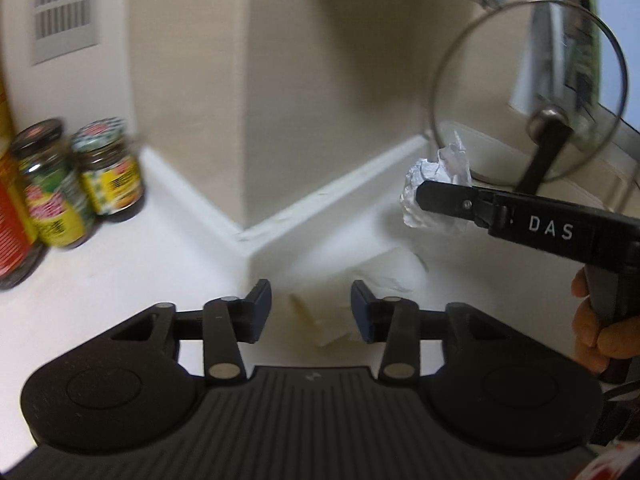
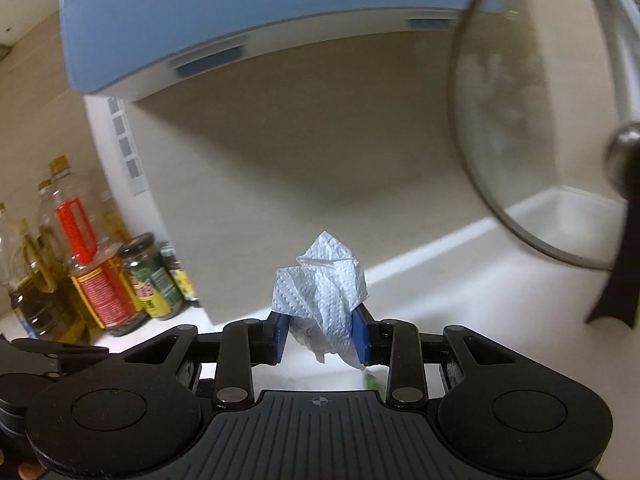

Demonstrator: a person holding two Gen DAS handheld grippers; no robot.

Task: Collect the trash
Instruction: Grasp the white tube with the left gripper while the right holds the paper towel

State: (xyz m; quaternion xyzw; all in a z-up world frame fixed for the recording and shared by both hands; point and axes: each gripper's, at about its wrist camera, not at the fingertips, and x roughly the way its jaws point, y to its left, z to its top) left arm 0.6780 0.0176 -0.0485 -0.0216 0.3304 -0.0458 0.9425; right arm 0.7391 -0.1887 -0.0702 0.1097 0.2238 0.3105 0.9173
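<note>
Paper wad [image 2: 320,292]: clamped in right gripper [image 2: 320,338] jaws.
Left gripper [image 1: 311,312]: jaws apart, empty.
Worktop [image 1: 160,256] scrap: blurred.

The right gripper [image 2: 320,334] has its blue pads [image 2: 359,338] pressed from both sides on a crumpled paper towel [image 2: 322,296], held off the worktop. A hand [image 1: 600,332] grips its handle (only fingers show). The left gripper [image 1: 311,312] points downward, jaws partly apart with nothing pressed between them.
</note>
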